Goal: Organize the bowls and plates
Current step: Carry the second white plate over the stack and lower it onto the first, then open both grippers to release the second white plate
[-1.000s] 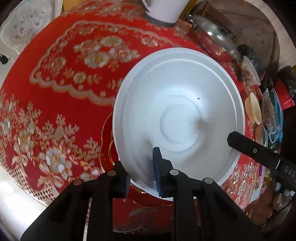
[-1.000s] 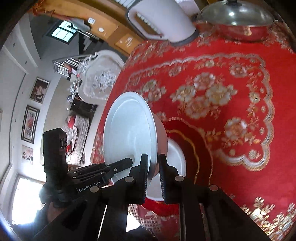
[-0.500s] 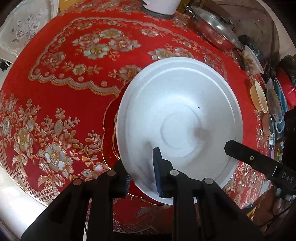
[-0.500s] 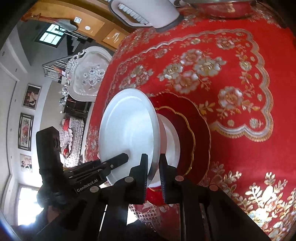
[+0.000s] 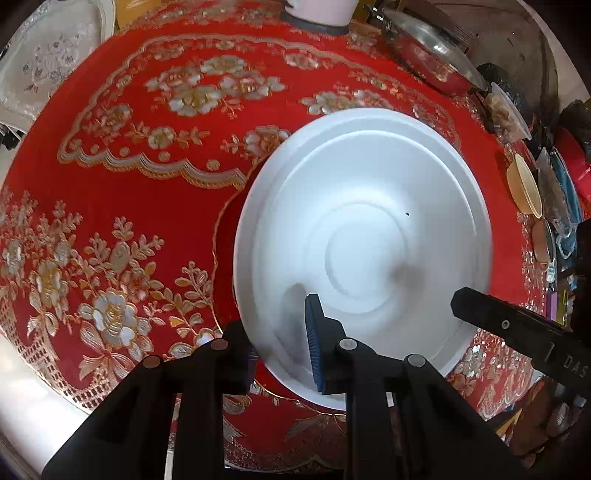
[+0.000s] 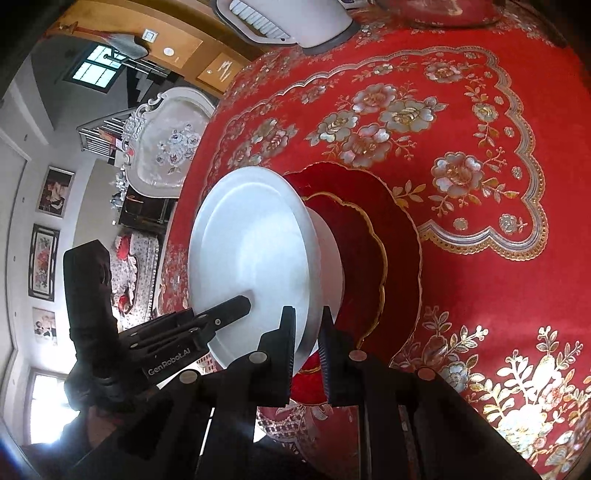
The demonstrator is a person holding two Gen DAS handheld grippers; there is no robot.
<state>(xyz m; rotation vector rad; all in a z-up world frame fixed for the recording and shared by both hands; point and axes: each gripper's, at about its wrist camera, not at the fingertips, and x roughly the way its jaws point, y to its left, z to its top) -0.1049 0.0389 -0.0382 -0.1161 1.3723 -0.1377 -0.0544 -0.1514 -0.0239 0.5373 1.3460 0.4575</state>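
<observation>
white walls w/ framed pics (image 6: pixel 44 242) | window (image 6: pixel 94 70) lit | ornate white chair (image 6: pixel 170 144)

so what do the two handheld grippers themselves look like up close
Both are matte black plastic with angular fingers and round silver rivets. The left gripper has ribbed blue pads on its fingers. The right gripper has ribbed black pads. White lettering "GenRobot.AI" marks the left one's body, seen from the right wrist.

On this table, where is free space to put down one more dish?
Free: the red tablecloth left of the white bowl, up to the white container. Also beyond the red plate in the right view. Crowded: the right edge near the lidded pot and yellow bowl.
</observation>
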